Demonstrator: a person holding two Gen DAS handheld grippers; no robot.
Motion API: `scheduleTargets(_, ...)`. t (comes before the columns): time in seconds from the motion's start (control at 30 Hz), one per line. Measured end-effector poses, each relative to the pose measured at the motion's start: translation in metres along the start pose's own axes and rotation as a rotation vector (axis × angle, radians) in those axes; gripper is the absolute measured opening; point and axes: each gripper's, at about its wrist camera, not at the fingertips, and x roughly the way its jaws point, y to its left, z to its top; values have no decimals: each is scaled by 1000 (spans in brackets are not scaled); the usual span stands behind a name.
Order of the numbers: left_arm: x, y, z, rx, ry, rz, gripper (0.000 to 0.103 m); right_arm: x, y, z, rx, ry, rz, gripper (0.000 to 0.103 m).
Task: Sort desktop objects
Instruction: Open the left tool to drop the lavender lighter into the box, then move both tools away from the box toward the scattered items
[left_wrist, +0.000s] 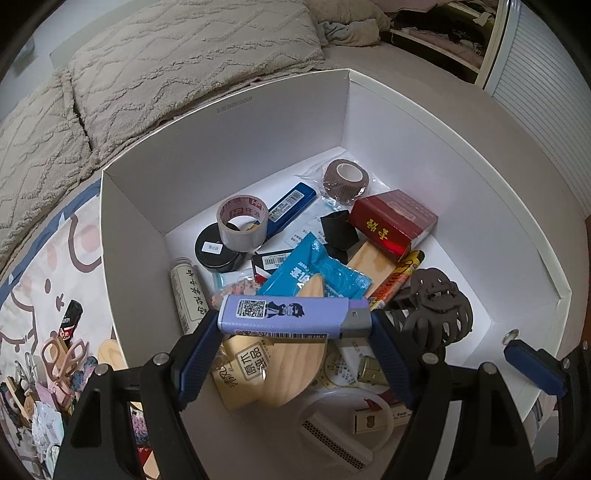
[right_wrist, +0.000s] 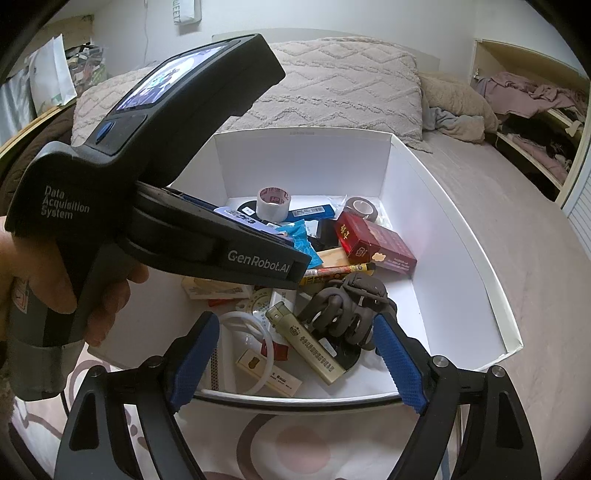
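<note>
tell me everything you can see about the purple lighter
The purple lighter is a flat plastic bar with a grey metal cap at its right end, a QR code and a cartoon figure on its face, and a barcode along its lower edge. It lies level, clamped end to end in the left gripper, above the white box.

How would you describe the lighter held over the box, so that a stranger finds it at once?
Look at the big white cardboard box on the bed. Above its near side, the left hand-held gripper clamps a lighter crosswise by its two ends. It is pale purple with a QR code, a cartoon figure and a grey metal cap, unlike the beige lighter lying inside.
</note>
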Motion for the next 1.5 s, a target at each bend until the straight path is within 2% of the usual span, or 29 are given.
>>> scheduleTargets(0.3, 1, -2, -2, 19, 4, -4, 80, -1, 0, -1, -2, 2, -4, 86)
scheduleTargets(0.43, 1, -2, -2, 19, 3, 1, 89, 0, 1, -1, -4, 3, -8, 87)
scheduleTargets(0.9, -1, 1, -3, -9, -19, 4, 89, 1, 1, -2, -3, 1, -12, 88)
scheduleTargets(1.2, -12, 1, -5, -15, -76, 47, 90, -1, 0, -2, 6, -18, -24, 88)
scheduleTargets(1.3, -20, 0, -7, -6, -105, 51, 96, -2, -1, -2, 12, -31, -23, 88)
scheduleTargets(1.5, -34, 1, -15, 4, -159, 60, 97, -6, 2, -1, 16, -52, -30, 88)
